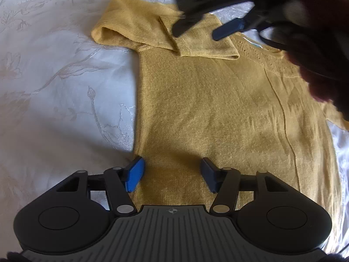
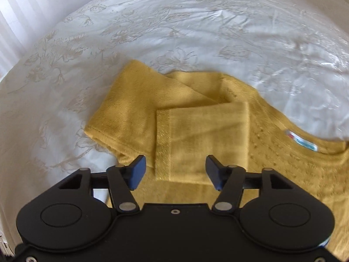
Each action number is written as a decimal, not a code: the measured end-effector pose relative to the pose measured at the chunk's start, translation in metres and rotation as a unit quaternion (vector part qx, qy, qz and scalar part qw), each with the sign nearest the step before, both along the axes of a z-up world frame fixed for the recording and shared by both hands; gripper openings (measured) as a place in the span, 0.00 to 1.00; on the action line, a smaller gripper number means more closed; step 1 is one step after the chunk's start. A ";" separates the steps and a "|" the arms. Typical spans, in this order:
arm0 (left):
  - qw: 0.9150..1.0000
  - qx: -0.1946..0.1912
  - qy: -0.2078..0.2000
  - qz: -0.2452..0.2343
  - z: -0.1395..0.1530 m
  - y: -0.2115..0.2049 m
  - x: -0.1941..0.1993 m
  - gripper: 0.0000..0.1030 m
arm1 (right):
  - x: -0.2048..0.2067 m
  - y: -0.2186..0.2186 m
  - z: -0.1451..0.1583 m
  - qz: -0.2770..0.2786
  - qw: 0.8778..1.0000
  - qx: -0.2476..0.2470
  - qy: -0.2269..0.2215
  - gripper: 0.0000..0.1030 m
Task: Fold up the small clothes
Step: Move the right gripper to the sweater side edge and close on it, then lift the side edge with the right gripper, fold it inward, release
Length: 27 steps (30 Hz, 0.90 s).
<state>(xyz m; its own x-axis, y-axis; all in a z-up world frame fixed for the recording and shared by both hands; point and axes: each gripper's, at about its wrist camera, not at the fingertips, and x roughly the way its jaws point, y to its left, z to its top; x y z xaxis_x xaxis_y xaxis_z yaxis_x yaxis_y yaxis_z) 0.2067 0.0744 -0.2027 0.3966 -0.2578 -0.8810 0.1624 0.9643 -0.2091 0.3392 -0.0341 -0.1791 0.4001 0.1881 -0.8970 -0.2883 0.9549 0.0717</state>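
Mustard-yellow knit makes up the small sweater (image 1: 207, 113), which lies flat on a white cloth with a pale flower pattern (image 1: 54, 76). What carries this cloth, a desk or a bed, I cannot tell. No edge or corner of the surface shows clearly, so the place of the sweater on it I cannot give more exactly. One sleeve (image 2: 196, 142) is folded across the upper part of the body, with its cuff band (image 2: 162, 144) lying on the yellow fabric. At the neckline there is a small label in red, white and light blue (image 2: 303, 142).

In the left wrist view, the left hand-held gripper (image 1: 172, 174) is above the lower part of the sweater, near its side edge. Its blue pads (image 1: 136, 173) stand apart, about half open, and nothing is held between them; only the fabric shows in the gap below.

The right hand-held gripper (image 2: 174, 172) is over the folded sleeve, near the cuff band. Its jaws are also about half open and they grip nothing. In the left wrist view this same gripper (image 1: 197, 29) appears blurred at the top, above the folded sleeve, and a dark sleeve of the person (image 1: 322, 65) is at the right side.
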 end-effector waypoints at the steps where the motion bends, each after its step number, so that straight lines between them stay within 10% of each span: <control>1: 1.000 0.005 -0.001 -0.002 -0.001 -0.004 -0.001 0.62 | 0.003 0.004 -0.004 0.003 1.000 -0.006 0.002 0.66; 4: 1.000 0.023 -0.006 -0.017 -0.001 -0.014 -0.006 0.73 | 0.010 0.013 -0.021 0.010 0.999 -0.037 0.020 0.64; 8: 0.998 0.045 -0.008 -0.033 0.000 -0.027 -0.010 0.79 | 0.009 -0.001 -0.020 0.014 0.999 -0.017 0.028 0.22; 18: 0.999 0.036 0.000 -0.025 0.007 -0.021 -0.005 0.77 | -0.027 -0.141 0.048 -0.153 0.986 0.058 -0.031 0.20; 27: 0.993 0.085 -0.080 -0.021 0.044 -0.019 0.030 0.72 | -0.068 -0.242 0.036 -0.270 0.961 0.057 -0.003 0.11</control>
